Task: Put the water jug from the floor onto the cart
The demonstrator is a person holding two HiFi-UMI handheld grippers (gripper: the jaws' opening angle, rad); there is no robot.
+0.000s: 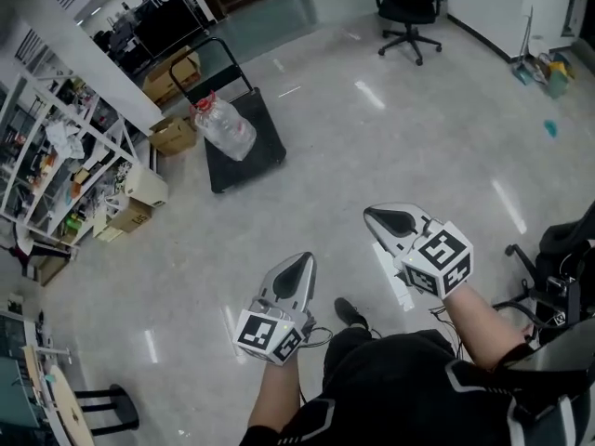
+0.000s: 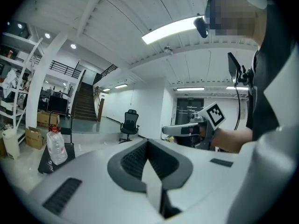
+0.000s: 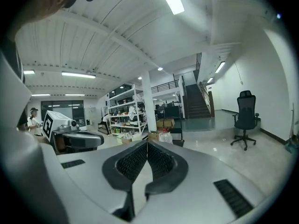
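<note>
The clear water jug [image 1: 224, 125] with a red cap stands on the black flat cart [image 1: 249, 161] far across the floor, by the cart's handle. In the left gripper view the jug [image 2: 56, 146] is small at the left; the right gripper view shows the jug [image 3: 164, 136] just above the jaws. Both grippers are held low in front of the person, well short of the cart. My left gripper [image 1: 299, 263] is shut, its pads meeting with nothing between them. So is my right gripper [image 1: 379, 217], also empty.
White shelving [image 1: 56, 156] full of goods lines the left side, with cardboard boxes [image 1: 172, 133] beside the cart. A black office chair [image 1: 409, 7] stands at the back, and cleaning gear [image 1: 544, 71] lies at the far right. Shiny grey floor lies between me and the cart.
</note>
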